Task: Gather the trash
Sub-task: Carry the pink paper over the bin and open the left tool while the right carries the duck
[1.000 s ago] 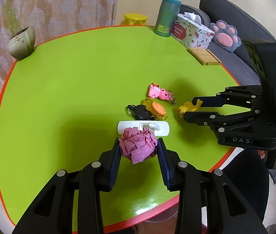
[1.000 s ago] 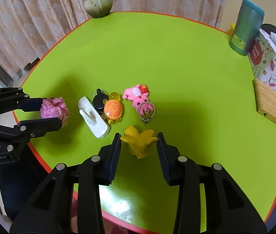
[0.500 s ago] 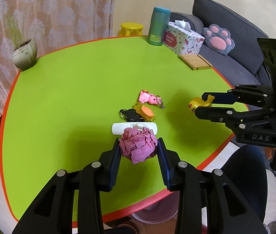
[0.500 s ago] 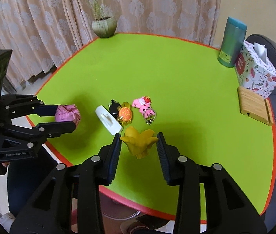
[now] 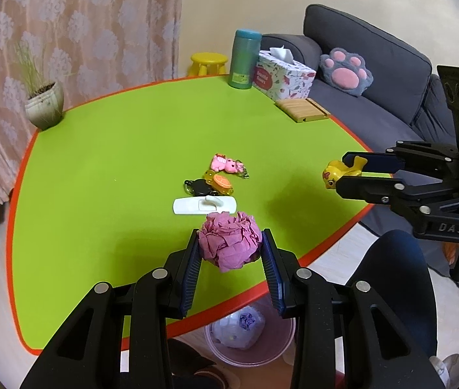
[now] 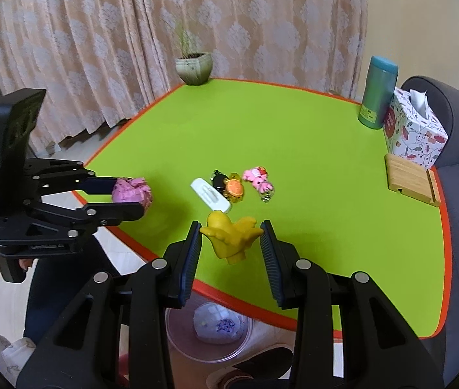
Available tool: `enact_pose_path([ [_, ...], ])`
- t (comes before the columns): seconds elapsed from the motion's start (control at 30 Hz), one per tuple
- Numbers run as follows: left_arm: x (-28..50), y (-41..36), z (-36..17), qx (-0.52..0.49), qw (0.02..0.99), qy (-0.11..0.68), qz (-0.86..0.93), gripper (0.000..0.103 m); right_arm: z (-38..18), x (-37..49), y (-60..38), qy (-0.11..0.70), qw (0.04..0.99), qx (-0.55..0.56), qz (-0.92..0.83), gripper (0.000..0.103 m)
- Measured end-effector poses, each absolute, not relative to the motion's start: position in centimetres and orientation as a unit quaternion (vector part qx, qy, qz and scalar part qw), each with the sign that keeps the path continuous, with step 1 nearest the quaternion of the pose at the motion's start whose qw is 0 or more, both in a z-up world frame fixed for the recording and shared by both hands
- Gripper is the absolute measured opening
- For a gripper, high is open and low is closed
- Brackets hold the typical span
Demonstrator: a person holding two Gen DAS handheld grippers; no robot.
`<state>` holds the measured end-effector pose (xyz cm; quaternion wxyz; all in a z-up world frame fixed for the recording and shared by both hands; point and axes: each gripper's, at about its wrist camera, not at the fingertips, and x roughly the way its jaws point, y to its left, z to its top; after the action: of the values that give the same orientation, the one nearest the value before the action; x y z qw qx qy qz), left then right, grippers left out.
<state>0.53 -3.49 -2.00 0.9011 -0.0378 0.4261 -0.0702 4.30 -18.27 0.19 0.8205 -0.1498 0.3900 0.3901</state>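
Item one: a crumpled pink paper ball (image 5: 229, 241), creased and deeply folded, which we hold clamped in our left gripper (image 5: 231, 253) above the green table's (image 5: 116, 162) near edge. Item two: a yellow toy duck (image 6: 229, 235), pinched in our right gripper (image 6: 231, 243).

Both loads have risen off the table (image 5: 106, 149) and drawn back toward its near edge: the left hand-held gripper (image 5: 231, 248) carries the pink paper wad (image 5: 229, 243), the right hand-held gripper (image 6: 231, 238) the yellow duck toy (image 6: 229, 235). A bin (image 6: 210, 327), seemingly translucent pink, now shows below.
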Motion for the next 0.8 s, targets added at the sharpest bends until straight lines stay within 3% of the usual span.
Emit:
enact_pose_path([
  [0.8, -3.8, -6.9, -3.1, -0.028, 0.892, 0.436, -0.115, 0.036, 0.7, -0.2, -21.1, 0.381, 0.822, -0.119, 0.406, 0.037],
])
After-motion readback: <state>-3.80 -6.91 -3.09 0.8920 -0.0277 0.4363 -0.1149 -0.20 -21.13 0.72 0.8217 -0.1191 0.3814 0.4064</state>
